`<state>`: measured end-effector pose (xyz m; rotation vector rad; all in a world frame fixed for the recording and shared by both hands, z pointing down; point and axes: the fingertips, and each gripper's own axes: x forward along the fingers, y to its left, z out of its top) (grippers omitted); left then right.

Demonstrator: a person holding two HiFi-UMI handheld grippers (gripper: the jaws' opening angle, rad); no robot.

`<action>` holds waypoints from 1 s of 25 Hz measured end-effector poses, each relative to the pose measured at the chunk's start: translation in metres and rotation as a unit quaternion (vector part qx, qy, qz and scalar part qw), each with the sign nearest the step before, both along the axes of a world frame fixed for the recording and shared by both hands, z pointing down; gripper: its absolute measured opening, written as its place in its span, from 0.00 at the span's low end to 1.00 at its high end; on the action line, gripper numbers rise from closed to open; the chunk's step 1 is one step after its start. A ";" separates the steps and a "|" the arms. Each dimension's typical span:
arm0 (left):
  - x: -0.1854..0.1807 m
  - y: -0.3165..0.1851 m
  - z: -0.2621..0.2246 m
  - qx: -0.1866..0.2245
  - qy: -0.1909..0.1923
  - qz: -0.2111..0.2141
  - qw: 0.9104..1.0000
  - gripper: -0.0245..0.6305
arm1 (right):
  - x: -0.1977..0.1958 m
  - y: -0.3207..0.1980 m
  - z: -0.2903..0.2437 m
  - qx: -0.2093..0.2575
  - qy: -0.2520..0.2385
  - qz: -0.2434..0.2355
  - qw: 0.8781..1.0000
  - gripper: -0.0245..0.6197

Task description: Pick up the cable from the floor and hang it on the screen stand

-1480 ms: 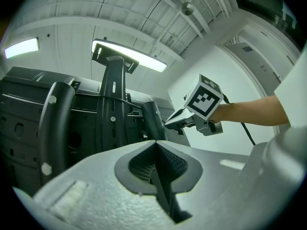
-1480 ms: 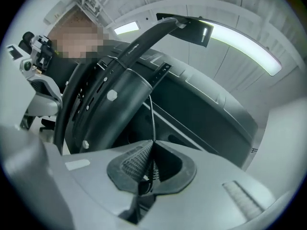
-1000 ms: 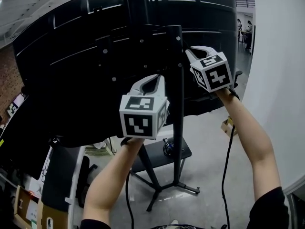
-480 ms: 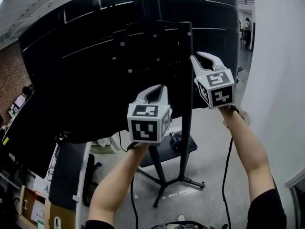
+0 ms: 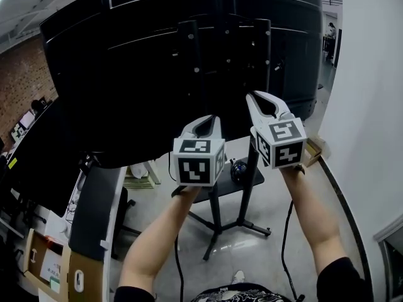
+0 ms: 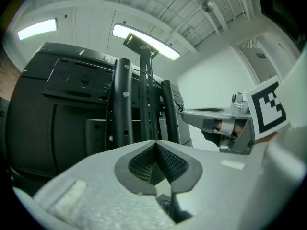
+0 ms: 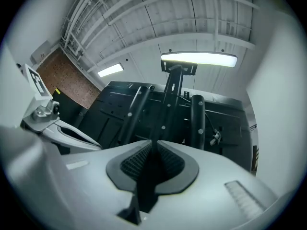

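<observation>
The big black screen (image 5: 113, 74) shows its back, fixed to the screen stand (image 5: 253, 55) with upright posts and tripod legs. My right gripper (image 5: 255, 96) is held up just before the right post, shut on a black cable (image 7: 144, 186) that runs from the pinched tips back over the gripper body. More black cable (image 5: 284, 244) hangs beside the right forearm. My left gripper (image 5: 204, 121) is raised lower and to the left, shut, with nothing between its pads (image 6: 165, 159). Both gripper views look up at the stand's posts (image 6: 123, 104) (image 7: 197, 119).
A white wall (image 5: 371, 106) stands close on the right. A small black shelf (image 5: 217, 190) on the stand carries a few items. A dark cabinet (image 5: 94, 212) and cardboard boxes (image 5: 50, 269) crowd the lower left. A second black cable (image 5: 178, 263) hangs under the left forearm.
Both grippers have come down and back from the stand's upper bracket. The right one has sunk from the post's top to mid-height. The screen now sits higher and further right in view.
</observation>
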<state>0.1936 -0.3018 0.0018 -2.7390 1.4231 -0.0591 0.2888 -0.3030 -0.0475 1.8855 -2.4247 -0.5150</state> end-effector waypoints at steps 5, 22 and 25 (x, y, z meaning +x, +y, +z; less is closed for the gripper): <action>-0.028 0.025 0.019 -0.009 0.008 -0.012 1.000 0.04 | -0.035 0.030 0.038 -0.030 -0.017 -0.011 0.999 0.06; -0.071 0.120 0.061 -0.020 0.005 -0.005 1.000 0.04 | -0.098 0.128 0.107 -0.088 -0.055 -0.028 0.994 0.05; -0.075 0.131 0.065 -0.022 0.004 -0.001 1.000 0.04 | -0.105 0.139 0.112 -0.091 -0.053 -0.026 0.994 0.05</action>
